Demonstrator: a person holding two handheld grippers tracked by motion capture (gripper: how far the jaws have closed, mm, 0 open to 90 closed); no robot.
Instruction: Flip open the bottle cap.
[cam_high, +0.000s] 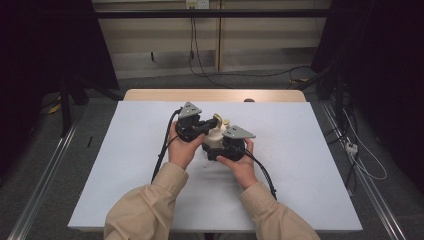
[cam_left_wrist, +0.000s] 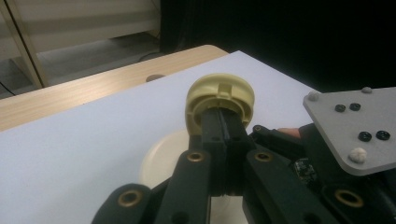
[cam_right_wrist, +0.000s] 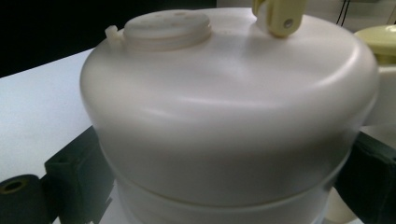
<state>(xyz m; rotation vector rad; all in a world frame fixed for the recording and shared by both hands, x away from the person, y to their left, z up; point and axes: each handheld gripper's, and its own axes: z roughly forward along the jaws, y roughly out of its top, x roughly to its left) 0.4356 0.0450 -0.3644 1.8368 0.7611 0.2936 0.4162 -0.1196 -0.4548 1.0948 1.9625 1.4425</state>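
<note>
White tabletop (cam_high: 300, 165): right claw (cam_high: 220, 145) clasps the jug (cam_right_wrist: 224, 121); left claw (cam_left_wrist: 224, 126) pinches its lid (cam_left_wrist: 219, 95).

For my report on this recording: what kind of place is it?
Probably a lab or recording studio, not a home. A white-covered table stands between dark curtains, with loose cables on the grey floor and metal rails beside it.
</note>
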